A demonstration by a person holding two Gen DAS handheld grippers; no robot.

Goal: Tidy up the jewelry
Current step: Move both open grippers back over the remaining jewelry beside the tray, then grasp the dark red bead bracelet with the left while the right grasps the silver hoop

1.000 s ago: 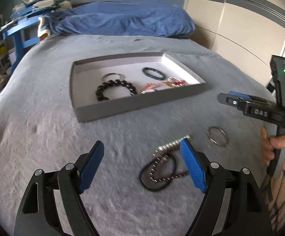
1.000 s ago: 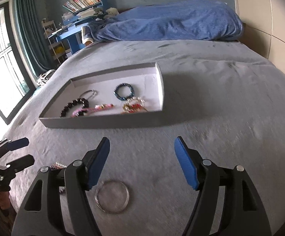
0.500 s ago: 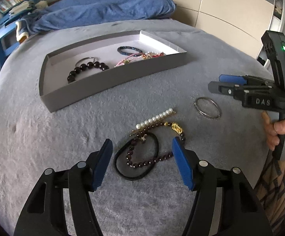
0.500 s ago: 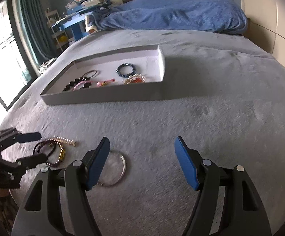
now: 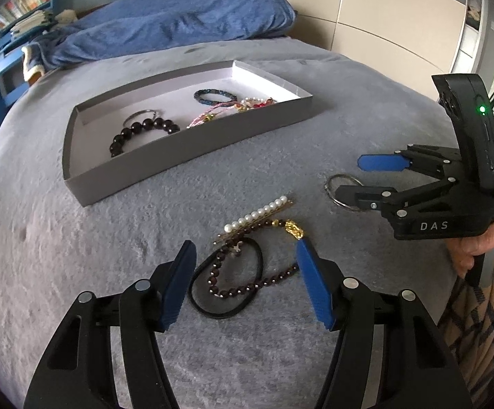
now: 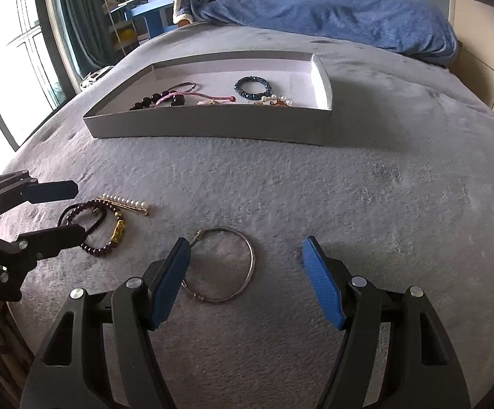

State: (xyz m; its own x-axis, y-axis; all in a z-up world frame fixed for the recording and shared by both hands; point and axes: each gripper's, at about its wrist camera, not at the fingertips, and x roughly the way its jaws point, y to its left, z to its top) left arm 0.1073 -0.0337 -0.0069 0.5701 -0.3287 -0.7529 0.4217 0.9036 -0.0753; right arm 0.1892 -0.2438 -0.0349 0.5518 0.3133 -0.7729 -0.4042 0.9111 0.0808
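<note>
A grey tray (image 5: 192, 151) (image 6: 213, 127) on the grey bed holds a black bead bracelet (image 5: 137, 133), a blue bracelet (image 5: 214, 96), a pink cord and other pieces. On the blanket lie a pearl hair clip (image 5: 257, 214) (image 6: 127, 201), a dark red bead bracelet (image 5: 247, 286) (image 6: 98, 248) and a black hair tie (image 5: 226, 306). My left gripper (image 5: 243, 279) is open just above this pile. A silver bangle (image 6: 223, 266) (image 5: 344, 191) lies in front of my open right gripper (image 6: 247, 279), whose left finger overlaps its edge.
A blue blanket (image 6: 332, 17) is heaped at the far end of the bed. A blue desk with books (image 5: 4, 51) stands beyond the bed, a window (image 6: 4, 68) at the left. Cupboard doors (image 5: 383, 17) are on the right.
Both grippers moved forward and lower toward the loose jewelry. The pile now lies between the left fingers, and the bangle sits closer to the right gripper. Both stayed open.
</note>
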